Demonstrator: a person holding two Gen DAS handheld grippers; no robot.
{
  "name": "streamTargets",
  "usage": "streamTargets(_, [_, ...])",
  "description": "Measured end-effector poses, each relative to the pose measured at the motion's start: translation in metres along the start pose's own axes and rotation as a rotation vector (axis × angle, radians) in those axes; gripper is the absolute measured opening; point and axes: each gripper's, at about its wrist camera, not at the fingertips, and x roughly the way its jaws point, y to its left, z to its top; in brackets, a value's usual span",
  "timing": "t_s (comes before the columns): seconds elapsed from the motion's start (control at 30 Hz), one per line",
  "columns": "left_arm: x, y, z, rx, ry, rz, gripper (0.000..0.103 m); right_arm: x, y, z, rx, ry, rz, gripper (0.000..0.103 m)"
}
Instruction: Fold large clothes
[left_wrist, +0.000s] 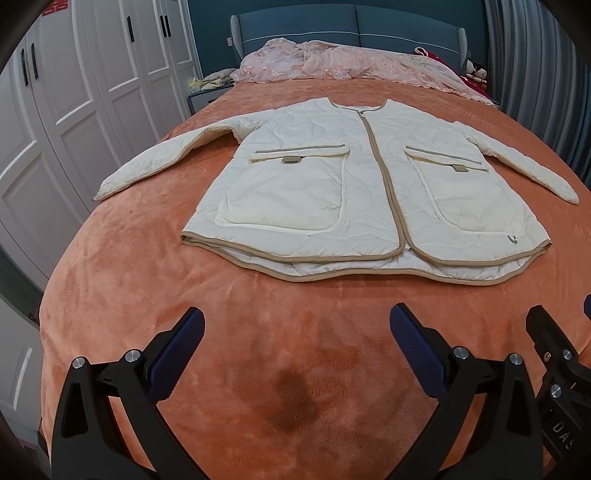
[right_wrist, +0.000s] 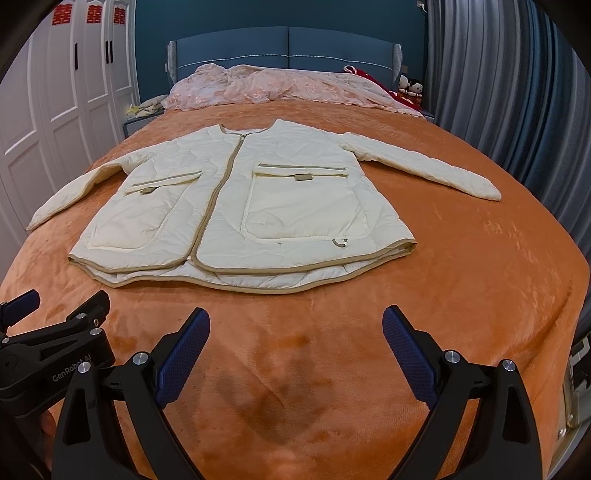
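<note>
A cream quilted jacket (left_wrist: 332, 192) with tan trim lies flat and zipped on the orange bedspread (left_wrist: 258, 332), front up, both sleeves spread out to the sides. It also shows in the right wrist view (right_wrist: 229, 206). My left gripper (left_wrist: 295, 328) is open and empty, above the bedspread short of the jacket's hem. My right gripper (right_wrist: 295, 328) is open and empty, also short of the hem. The right gripper's finger shows at the left view's right edge (left_wrist: 546, 332); the left gripper shows at the right view's left edge (right_wrist: 59, 332).
A pink floral cover (left_wrist: 351, 62) is bunched at the blue headboard (left_wrist: 351, 26). White wardrobe doors (left_wrist: 74, 92) stand left of the bed, grey curtains (right_wrist: 498, 74) right. Stuffed dolls (right_wrist: 410, 88) sit at the far right corner. A nightstand (left_wrist: 207, 96) stands far left.
</note>
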Motion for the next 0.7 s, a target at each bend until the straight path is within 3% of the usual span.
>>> streamTargets(0.7, [-0.0036, -0.0006, 0.0012, -0.004, -0.001, 0.003, 0.098, -0.0008, -0.0001, -0.0006, 0.001, 0.000, 0.001, 0.093])
